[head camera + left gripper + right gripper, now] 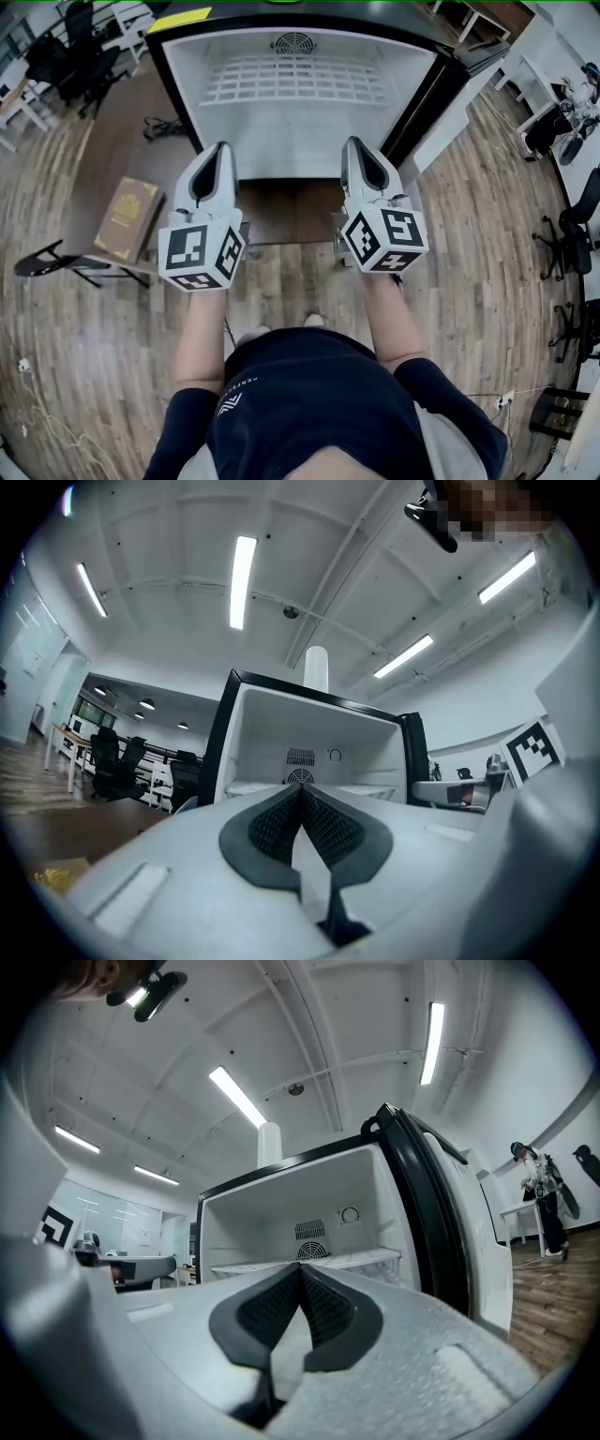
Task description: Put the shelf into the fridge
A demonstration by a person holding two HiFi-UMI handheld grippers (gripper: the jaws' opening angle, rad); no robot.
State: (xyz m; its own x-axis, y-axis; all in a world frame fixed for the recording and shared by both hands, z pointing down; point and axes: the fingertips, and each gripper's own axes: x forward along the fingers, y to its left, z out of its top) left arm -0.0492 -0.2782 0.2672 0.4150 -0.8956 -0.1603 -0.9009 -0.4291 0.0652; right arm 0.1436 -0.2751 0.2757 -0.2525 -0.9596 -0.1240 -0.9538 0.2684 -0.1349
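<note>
White lattice shelf in the fridge looks light and stiff, front-edge graspable; left gripper, right gripper pressed together, empty.

White grid shelf lies level inside the open white fridge.

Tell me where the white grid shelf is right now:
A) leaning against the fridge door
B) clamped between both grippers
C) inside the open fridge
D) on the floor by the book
C: the white grid shelf sits across the inside of the open fridge, while the left gripper and right gripper are shut on nothing in front of it.
</note>
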